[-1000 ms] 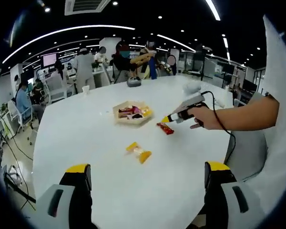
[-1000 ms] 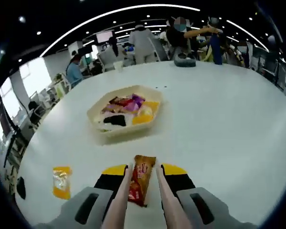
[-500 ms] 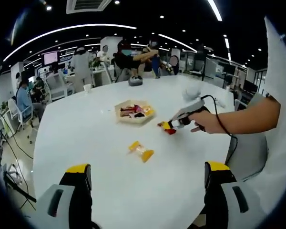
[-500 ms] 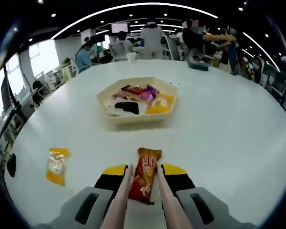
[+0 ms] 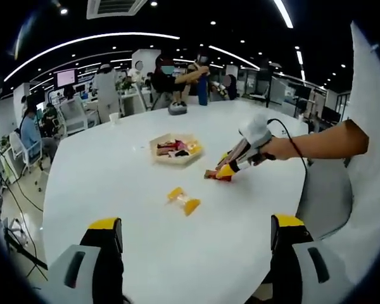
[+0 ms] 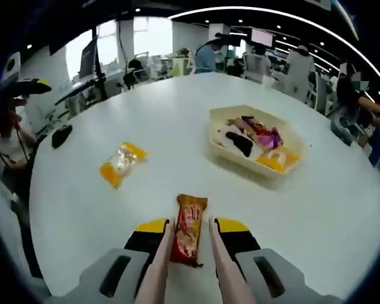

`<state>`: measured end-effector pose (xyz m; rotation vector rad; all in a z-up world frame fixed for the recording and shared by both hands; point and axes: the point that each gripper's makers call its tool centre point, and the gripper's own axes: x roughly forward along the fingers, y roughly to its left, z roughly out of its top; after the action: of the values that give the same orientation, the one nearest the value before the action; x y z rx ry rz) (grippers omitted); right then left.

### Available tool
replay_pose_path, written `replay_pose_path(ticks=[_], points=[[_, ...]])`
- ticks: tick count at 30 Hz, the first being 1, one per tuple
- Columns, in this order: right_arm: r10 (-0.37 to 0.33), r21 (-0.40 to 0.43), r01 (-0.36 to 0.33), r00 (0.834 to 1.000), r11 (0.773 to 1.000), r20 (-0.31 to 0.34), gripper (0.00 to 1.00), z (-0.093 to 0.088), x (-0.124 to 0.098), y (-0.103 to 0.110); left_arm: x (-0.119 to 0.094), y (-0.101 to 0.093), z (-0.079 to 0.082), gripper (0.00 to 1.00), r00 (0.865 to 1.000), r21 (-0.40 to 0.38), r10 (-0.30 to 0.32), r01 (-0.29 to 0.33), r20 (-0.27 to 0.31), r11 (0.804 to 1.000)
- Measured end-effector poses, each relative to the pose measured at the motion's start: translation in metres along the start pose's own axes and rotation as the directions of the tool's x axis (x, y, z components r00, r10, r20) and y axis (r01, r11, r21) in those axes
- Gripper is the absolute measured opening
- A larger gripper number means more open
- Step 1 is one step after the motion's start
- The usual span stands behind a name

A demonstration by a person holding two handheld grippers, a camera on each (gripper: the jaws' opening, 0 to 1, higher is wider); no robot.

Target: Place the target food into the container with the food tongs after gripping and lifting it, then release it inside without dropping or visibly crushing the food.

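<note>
Now the right gripper (image 6: 189, 235) clamps tongs (image 6: 158, 269) on the red snack (image 6: 187, 229), its length running straight ahead, low over the table (image 6: 82, 209); tray (image 6: 256, 140) beyond. Left gripper (image 5: 190, 237) gapes empty.

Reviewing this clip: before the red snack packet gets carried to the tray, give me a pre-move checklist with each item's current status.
1. Red snack packet between the right gripper tong tips: ok.
2. Packet lifted off the white table: cannot tell.
3. Packet not visibly crushed: ok.
4. Hexagonal tray in view, with room inside: ok.
5. Yellow packet lies aside from the line to the tray: ok.
6. Left gripper open and away from the tray: ok.
</note>
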<state>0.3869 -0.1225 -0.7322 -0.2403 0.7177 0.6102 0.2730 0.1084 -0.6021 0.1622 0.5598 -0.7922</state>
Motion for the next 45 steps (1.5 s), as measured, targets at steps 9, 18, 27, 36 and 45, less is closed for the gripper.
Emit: replay_pose_path(ticks=[9,18,27,36,45], points=[[-0.051,0.057,0.050,0.999,0.997,0.010,0.27,-0.007,0.007,0.004,0.001,-0.005,-0.001,0.96,1.000,0.001,-0.012,0.012,-0.005,1.000],[-0.116,0.095,0.113,0.993,0.989,0.023,0.18,-0.005,0.008,0.002,-0.003,-0.004,-0.003,0.95,1.000,-0.001,-0.004,0.004,-0.015,1.000],[-0.079,0.114,0.077,0.997,0.990,0.007,0.20,-0.003,0.002,0.002,-0.003,-0.006,0.003,0.95,1.000,0.008,-0.004,0.004,0.002,1.000],[-0.112,0.099,0.104,0.991,0.990,0.073,0.20,0.017,-0.046,0.000,-0.010,-0.008,0.004,0.96,1.000,-0.011,0.001,-0.001,0.017,1.000],[-0.148,0.139,0.129,0.980,0.982,0.132,0.20,0.027,-0.110,0.012,-0.015,-0.015,0.009,0.98,0.998,-0.002,-0.019,0.019,0.061,1.000]])
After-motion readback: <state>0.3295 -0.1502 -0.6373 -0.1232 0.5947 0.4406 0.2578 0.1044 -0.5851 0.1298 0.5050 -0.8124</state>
